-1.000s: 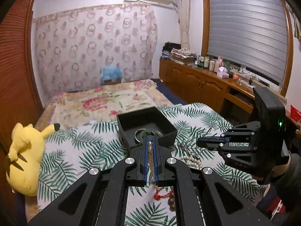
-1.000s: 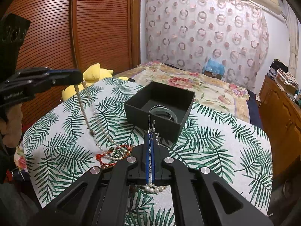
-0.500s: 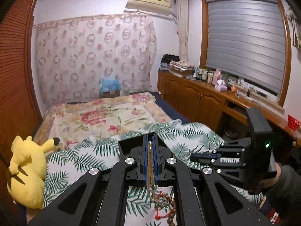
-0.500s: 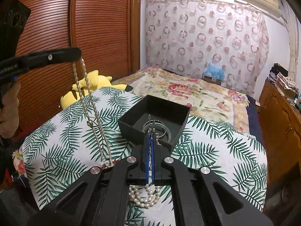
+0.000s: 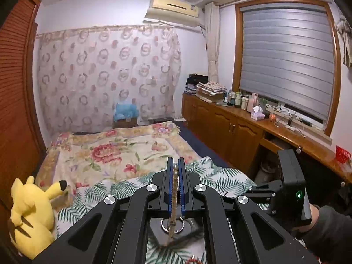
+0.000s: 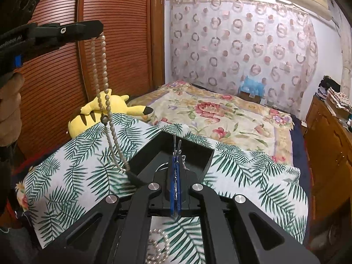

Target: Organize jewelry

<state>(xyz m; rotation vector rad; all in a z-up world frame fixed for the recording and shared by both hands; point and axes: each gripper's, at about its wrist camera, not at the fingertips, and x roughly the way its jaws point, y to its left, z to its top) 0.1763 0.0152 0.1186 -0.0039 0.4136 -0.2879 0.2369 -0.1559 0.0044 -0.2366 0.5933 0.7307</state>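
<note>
My left gripper (image 5: 175, 167) is shut on a long bead necklace (image 6: 103, 70) and holds it high; it also shows in the right wrist view (image 6: 96, 29). The necklace hangs down, its tassel end near the corner of the black jewelry box (image 6: 193, 156). A silver ring (image 5: 179, 225) lies in the box below. My right gripper (image 6: 176, 160) is shut on a thin silver chain piece (image 6: 177, 146) over the box. It also shows at the right of the left wrist view (image 5: 250, 190). A white pearl strand (image 6: 158, 242) lies on the leaf-print cloth (image 6: 66, 176).
A yellow plush toy (image 5: 30, 211) sits at the left edge of the cloth. A floral bed cover (image 5: 114, 149) lies beyond. Wooden cabinets (image 5: 231, 127) run along the right wall. A slatted wooden wardrobe (image 6: 110, 44) stands at the left. Red beads (image 5: 193, 258) lie near the bottom.
My left gripper has risen, lifting the bead necklace off the cloth until it hangs by the box. My right gripper has moved forward over the box with the chain piece.
</note>
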